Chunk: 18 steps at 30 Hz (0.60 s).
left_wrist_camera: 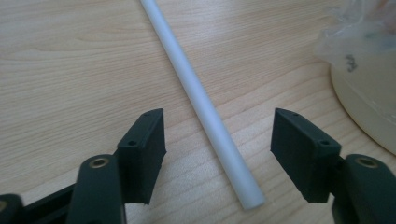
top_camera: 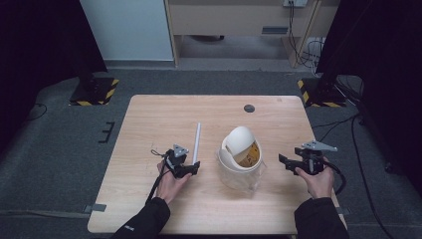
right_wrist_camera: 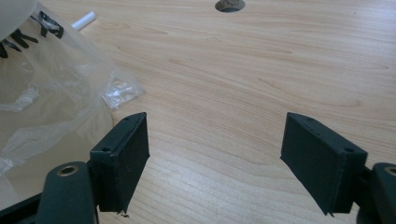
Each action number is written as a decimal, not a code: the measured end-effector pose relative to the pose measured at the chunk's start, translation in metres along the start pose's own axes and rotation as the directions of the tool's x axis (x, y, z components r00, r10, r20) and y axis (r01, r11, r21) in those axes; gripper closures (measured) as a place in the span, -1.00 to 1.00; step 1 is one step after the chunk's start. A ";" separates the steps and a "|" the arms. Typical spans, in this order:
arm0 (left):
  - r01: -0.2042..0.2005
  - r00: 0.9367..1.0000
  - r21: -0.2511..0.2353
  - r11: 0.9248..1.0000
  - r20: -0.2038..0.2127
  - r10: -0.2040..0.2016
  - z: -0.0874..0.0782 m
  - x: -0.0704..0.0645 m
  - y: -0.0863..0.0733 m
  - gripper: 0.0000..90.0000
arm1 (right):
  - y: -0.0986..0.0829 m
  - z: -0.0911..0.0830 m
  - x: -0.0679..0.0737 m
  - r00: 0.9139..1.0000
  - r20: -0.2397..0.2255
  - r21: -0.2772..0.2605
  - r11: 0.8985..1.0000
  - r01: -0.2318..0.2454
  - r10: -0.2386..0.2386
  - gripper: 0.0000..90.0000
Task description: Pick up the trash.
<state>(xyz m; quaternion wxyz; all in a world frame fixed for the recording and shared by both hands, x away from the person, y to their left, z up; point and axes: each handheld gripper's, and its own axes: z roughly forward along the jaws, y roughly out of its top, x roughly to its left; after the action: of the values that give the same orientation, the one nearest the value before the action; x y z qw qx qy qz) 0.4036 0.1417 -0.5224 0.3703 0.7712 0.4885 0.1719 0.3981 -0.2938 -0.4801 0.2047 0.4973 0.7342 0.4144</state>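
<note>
A white tube [top_camera: 197, 141] lies on the wooden table [top_camera: 149, 119], running away from the person. Its near end [left_wrist_camera: 219, 140] lies between the spread jaws of my left gripper [top_camera: 190, 169], which stands open around it without touching. A cream domed container [top_camera: 240, 149] wrapped in clear plastic [right_wrist_camera: 51, 98] sits at the table's middle. My right gripper [top_camera: 284, 162] is open to the right of the container, with bare wood between its jaws [right_wrist_camera: 215, 154]. The tube's far tip [right_wrist_camera: 84, 20] peeks out behind the plastic.
A round dark grommet hole [top_camera: 249, 108] sits near the table's far edge [right_wrist_camera: 229, 4]. Black stands with yellow-striped bases [top_camera: 94, 90] flank the table on grey carpet. Cables [top_camera: 343, 124] trail on the floor at the right.
</note>
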 end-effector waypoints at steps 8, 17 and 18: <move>-0.016 0.999 0.036 0.999 -0.031 0.017 0.007 0.002 -0.001 0.01 | -0.002 0.002 -0.001 1.000 -0.001 0.012 1.000 0.005 -0.005 -0.46; -0.044 0.997 0.053 0.998 -0.058 0.047 0.004 0.004 -0.001 0.36 | -0.003 0.002 -0.001 1.000 0.002 0.019 1.000 0.014 -0.014 -0.46; -0.051 0.997 0.056 0.997 -0.062 0.055 0.004 0.005 -0.001 0.41 | -0.003 0.002 -0.001 1.000 0.001 0.020 1.000 0.013 -0.013 -0.46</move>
<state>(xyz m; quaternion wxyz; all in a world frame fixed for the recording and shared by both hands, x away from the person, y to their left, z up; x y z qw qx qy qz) 0.4073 0.1445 -0.5264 0.3289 0.7877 0.4838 0.1929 0.3986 -0.2943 -0.4836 0.2028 0.4946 0.7416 0.4053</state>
